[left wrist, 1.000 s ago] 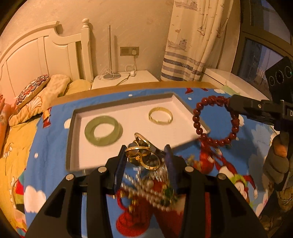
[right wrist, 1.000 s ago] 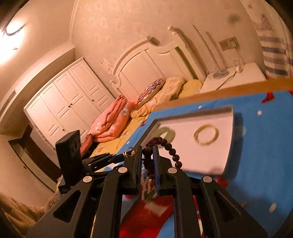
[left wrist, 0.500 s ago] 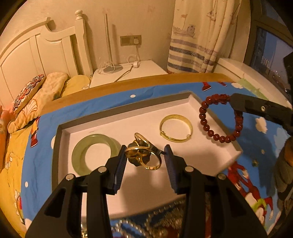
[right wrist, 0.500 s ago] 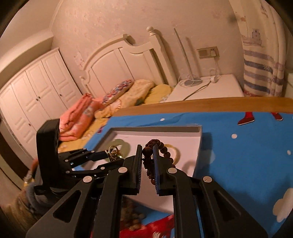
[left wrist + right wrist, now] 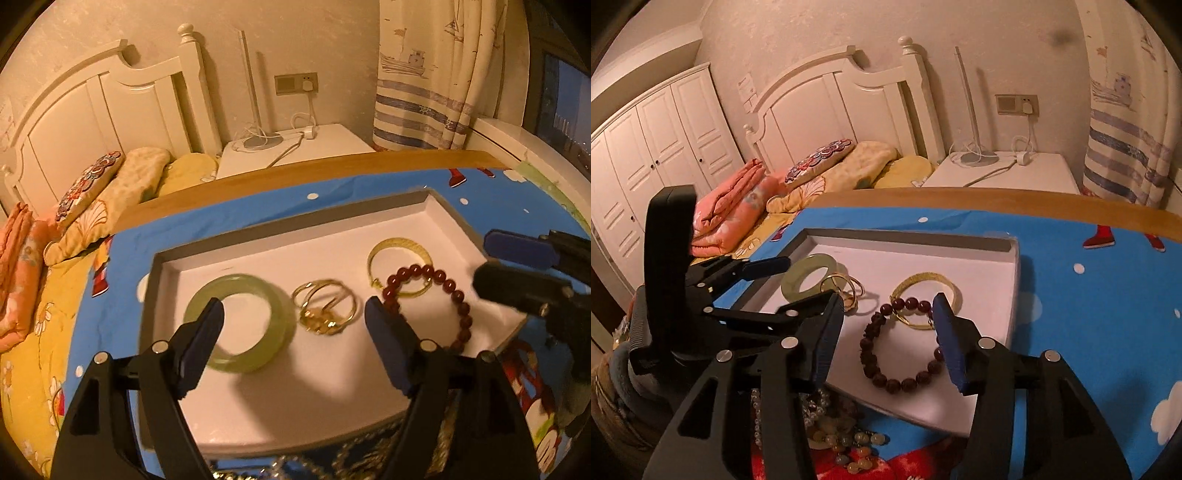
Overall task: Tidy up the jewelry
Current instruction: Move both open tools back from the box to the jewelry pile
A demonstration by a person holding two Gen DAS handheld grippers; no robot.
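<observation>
The gold ring bangle (image 5: 325, 308) and red bead bracelet (image 5: 905, 345) lie in the white tray (image 5: 458, 218). Your left gripper (image 5: 293, 334) and right gripper (image 5: 888, 332) have just been opening and hold nothing. Bare tray floor lies nearest you.

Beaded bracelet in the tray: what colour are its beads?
Dark red beaded bracelet, lying in the white tray; clearest in the right wrist view.

We see both grippers newly opened above the tray (image 5: 454, 218). The left gripper (image 5: 293, 314) no longer grips the gold ring bracelet (image 5: 325, 306), which now lies beside the green bangle (image 5: 236, 323). The right gripper (image 5: 888, 321) has let the red bead bracelet (image 5: 901, 347) drop across the gold bangle (image 5: 925, 280).
</observation>
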